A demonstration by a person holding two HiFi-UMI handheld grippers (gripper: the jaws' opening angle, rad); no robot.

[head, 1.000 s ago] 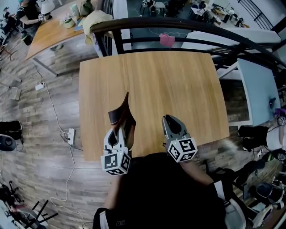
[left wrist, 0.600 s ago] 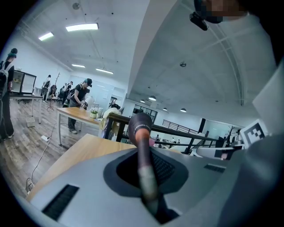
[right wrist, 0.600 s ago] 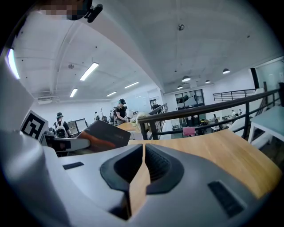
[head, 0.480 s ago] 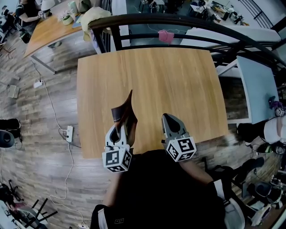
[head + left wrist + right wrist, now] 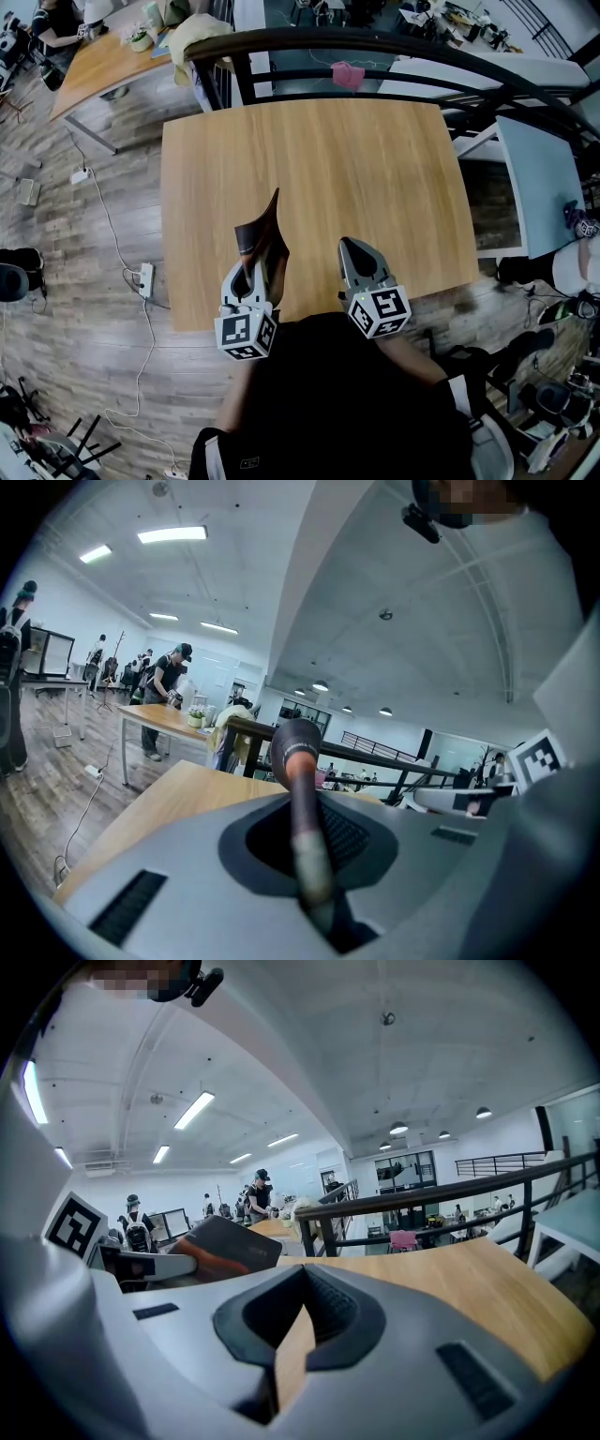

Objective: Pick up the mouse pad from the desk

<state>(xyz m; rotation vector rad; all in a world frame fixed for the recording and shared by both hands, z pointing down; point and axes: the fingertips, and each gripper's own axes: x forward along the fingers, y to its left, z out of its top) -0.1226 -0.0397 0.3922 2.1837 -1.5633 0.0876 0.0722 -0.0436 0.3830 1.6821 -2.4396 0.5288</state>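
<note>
Mouse pad [image 5: 261,246] is off the desk [image 5: 375,169], held up on edge in the lower left part of the head view. Its dark face with an orange-brown band stands almost upright, and its top corner points toward the far side of the wooden top. The left gripper [image 5: 251,275] has its jaws closed on the pad's lower edge. In the left gripper view the pad [image 5: 302,799] shows edge-on as a thin strip pinched between the two grey jaws and rising toward the centre of the frame.

The right gripper [image 5: 352,249] hovers over the near edge of the desk, right of the pad and apart from it. Its jaws are drawn together with nothing between them. In the right gripper view only a narrow sliver of the wooden desk [image 5: 450,1279] shows through the slit, and the pad [image 5: 225,1246] appears at the left of that frame.

Each gripper carries a marker cube [image 5: 246,336] near the bottom of the head view. Beyond the desk's far edge runs a black railing [image 5: 375,56] with a pink cloth [image 5: 349,75] showing behind it. A second wooden table [image 5: 94,70] stands at the upper left, and a power strip [image 5: 147,281] lies on the floor at the left.
</note>
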